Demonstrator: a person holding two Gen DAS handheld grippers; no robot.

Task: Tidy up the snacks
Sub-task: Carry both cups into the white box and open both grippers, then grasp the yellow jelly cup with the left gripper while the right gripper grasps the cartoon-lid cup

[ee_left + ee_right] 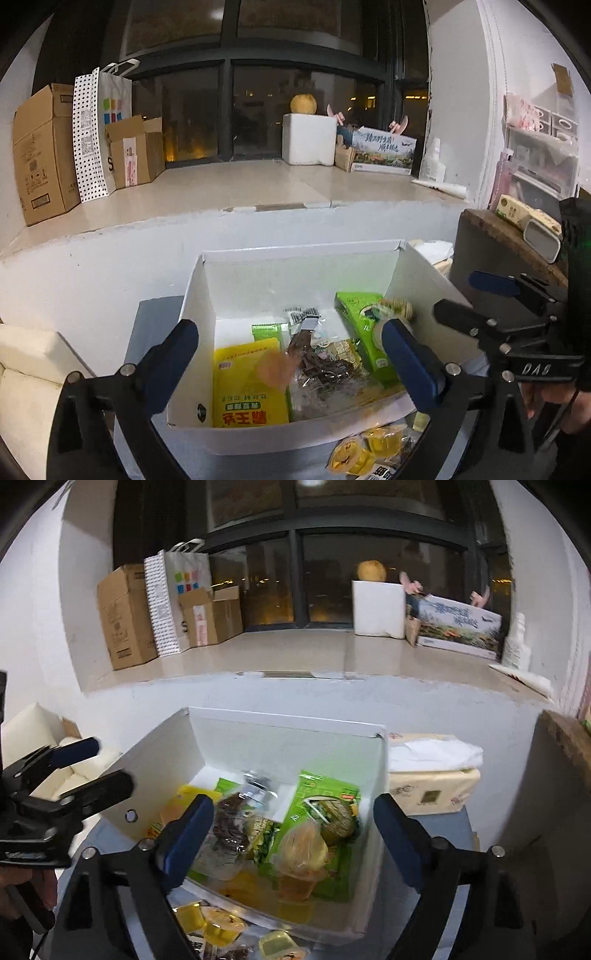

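Note:
A white cardboard box [229, 280] [155, 760] holds snack packs: a yellow pack [247, 384], a green pack [364, 332] [325, 805] and a clear pack of dark snacks [325, 365] [229, 830]. Two blurred jelly cups [301, 853] are in mid-air over the box; one shows in the left wrist view [275, 369]. More jelly cups [364, 450] [210, 923] lie on the grey table in front of the box. My left gripper [291, 362] is open and empty above the box. My right gripper [291, 838] is open over the box's right half.
A window ledge [221, 192] behind carries cardboard boxes [44, 151], a dotted paper bag [92, 133] and a white foam box [308, 138]. A tissue pack [432, 779] sits right of the box. A wooden shelf [513, 236] stands at right, a cream cushion [29, 369] at left.

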